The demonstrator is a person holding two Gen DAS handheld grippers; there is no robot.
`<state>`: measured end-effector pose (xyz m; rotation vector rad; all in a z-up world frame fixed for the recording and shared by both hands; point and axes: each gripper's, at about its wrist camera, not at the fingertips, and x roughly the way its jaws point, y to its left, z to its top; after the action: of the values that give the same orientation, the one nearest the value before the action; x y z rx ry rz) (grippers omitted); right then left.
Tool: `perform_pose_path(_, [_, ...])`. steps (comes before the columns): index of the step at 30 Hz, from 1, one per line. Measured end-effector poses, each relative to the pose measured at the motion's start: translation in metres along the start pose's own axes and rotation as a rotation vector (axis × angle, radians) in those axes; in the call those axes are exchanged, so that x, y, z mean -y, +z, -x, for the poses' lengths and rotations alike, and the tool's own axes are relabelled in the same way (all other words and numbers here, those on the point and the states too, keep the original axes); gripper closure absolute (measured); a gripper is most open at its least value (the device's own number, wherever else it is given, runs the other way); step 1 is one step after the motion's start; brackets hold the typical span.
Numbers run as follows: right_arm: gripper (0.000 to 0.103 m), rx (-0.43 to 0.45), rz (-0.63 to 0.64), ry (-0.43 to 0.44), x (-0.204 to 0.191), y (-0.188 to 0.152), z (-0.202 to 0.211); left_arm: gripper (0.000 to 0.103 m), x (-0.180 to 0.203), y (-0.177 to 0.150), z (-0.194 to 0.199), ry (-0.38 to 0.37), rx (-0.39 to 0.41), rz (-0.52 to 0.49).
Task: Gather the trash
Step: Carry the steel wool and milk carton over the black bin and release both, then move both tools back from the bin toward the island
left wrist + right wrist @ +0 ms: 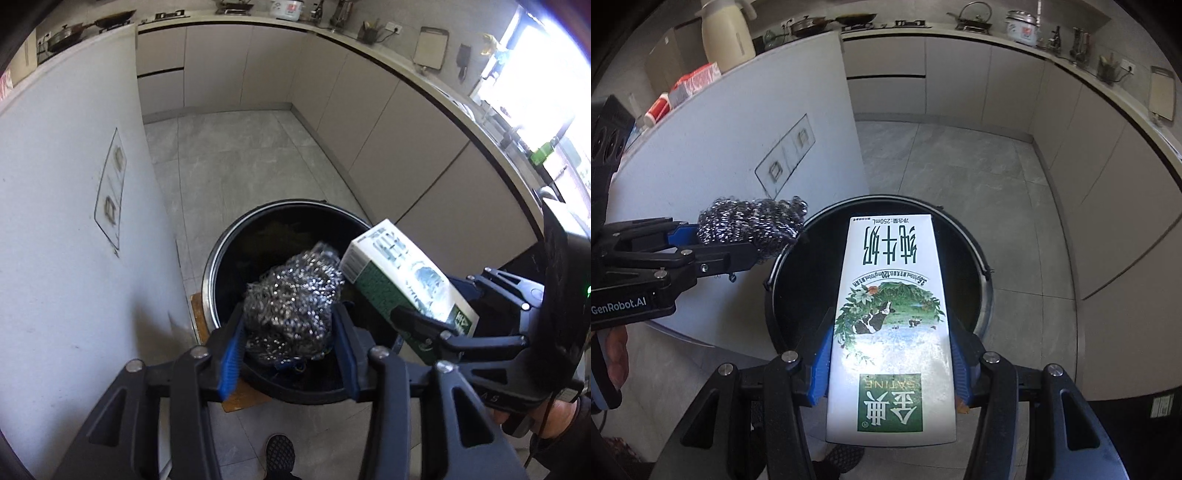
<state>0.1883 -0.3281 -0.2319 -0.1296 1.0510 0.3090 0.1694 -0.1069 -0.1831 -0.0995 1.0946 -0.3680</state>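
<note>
My left gripper (290, 325) is shut on a steel wool scrubber (295, 299) and holds it over the round black trash bin (221, 251) on the floor. My right gripper (892, 347) is shut on a white and green milk carton (892, 332) and holds it flat above the same bin (982, 273). In the left wrist view the carton (402, 280) hangs over the bin's right rim, beside the scrubber. In the right wrist view the scrubber (750, 229) hangs over the bin's left rim.
The bin stands against a white island panel (74, 221) on a grey tile floor (240, 162). Beige cabinets (1108, 206) and a worktop with kitchenware curve round the back and right. A shoe (280, 452) is below the bin.
</note>
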Motion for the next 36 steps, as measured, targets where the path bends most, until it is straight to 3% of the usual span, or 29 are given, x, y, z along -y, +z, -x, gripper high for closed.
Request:
perform_pose_path(2, [0.045,-0.015,0.033,0.006,0.002,0.002,-0.014,0.026,-0.002,-0.001,-0.006,-0.003,0.006,0.032])
perform_pose_path(3, [0.038,-0.030,0.050,-0.013,0.003,0.001,-0.022,0.026,-0.003,-0.001,-0.008,0.012,0.007,0.047])
perform_pose_path(4, [0.018,-0.045,0.060,-0.055,0.005,0.002,-0.031,0.026,-0.004,-0.002,-0.009,0.017,0.007,0.055])
perform_pose_path(5, [0.013,-0.049,0.056,-0.078,0.010,0.001,-0.036,0.025,-0.004,-0.001,-0.009,0.023,0.005,0.057])
perform_pose_path(9, [0.004,-0.053,-0.029,-0.104,0.036,-0.004,-0.042,0.023,0.000,-0.005,-0.012,0.090,-0.008,0.035])
perform_pose_path(11, [0.000,-0.057,-0.074,-0.119,0.047,-0.007,-0.042,0.013,0.002,-0.006,-0.012,0.110,-0.011,0.036])
perform_pose_path(14, [0.000,-0.073,-0.116,-0.134,0.059,-0.011,-0.041,0.006,0.005,-0.006,-0.006,0.125,0.009,0.033])
perform_pose_path(24, [0.000,-0.031,-0.166,-0.181,0.067,-0.007,-0.016,0.006,0.009,0.002,0.008,0.127,0.052,0.005])
perform_pose_path(36, [0.000,0.013,-0.153,-0.211,0.048,-0.003,0.020,0.006,0.014,0.001,0.031,0.101,0.079,-0.021])
